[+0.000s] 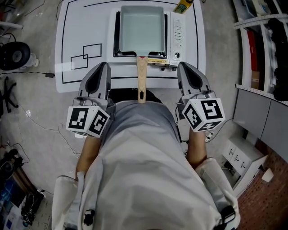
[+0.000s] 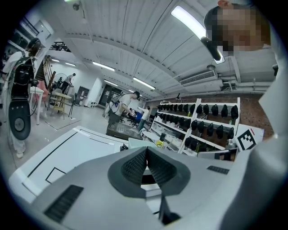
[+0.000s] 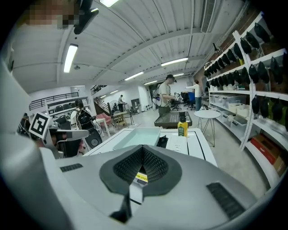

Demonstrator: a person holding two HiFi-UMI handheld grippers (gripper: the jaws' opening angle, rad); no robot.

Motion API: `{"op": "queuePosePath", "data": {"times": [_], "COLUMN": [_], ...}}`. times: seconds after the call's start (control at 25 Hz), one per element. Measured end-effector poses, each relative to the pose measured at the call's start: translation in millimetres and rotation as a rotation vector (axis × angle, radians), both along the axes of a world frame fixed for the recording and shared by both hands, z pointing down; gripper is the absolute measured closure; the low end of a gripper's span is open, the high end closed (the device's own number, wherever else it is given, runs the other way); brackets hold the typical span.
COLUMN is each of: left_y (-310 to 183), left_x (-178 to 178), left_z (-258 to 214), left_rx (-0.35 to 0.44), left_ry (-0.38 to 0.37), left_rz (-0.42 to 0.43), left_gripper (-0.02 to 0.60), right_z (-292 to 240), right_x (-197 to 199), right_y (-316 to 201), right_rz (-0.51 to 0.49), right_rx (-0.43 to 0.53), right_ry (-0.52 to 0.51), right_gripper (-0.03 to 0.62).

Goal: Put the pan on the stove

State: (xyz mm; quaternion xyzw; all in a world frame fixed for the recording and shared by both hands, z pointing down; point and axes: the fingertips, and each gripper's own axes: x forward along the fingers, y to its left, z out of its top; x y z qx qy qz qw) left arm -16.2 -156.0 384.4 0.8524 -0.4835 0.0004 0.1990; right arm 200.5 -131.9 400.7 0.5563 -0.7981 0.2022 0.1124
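A square pale-green pan (image 1: pixel 141 29) sits on the white portable stove (image 1: pixel 177 31) at the far middle of the white table (image 1: pixel 81 27). Its wooden handle (image 1: pixel 141 78) points back toward me, past the table's near edge. My left gripper (image 1: pixel 104 66) is to the left of the handle and my right gripper (image 1: pixel 183 66) to the right, both at the near edge and apart from it. Both are shut with nothing between the pads. In the right gripper view the pan (image 3: pixel 137 137) lies beyond the closed gripper (image 3: pixel 143 148). In the left gripper view the gripper (image 2: pixel 146 150) is closed as well.
A yellow bottle (image 1: pixel 182 6) stands behind the stove. Black outlined rectangles (image 1: pixel 86 56) mark the table's left part. Shelving (image 1: pixel 261 45) runs along the right, with a white box (image 1: pixel 240 157) on the floor. A fan (image 1: pixel 15 54) and cables lie at the left.
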Motion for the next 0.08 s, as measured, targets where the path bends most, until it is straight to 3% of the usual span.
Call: {"op": "queuePosePath", "data": {"times": [0.08], "left_y": [-0.3], "left_x": [1.3], "left_z": [-0.3], "left_rx": [-0.006], "left_ry": [0.006], "left_rz": [0.001], "left_gripper": [0.574], "right_z": [2.5], "right_x": [0.4], "right_y": [0.2], "right_rz": [-0.001], "right_rx": [-0.008], "right_ry": [0.005], "right_gripper": [0.585]}}
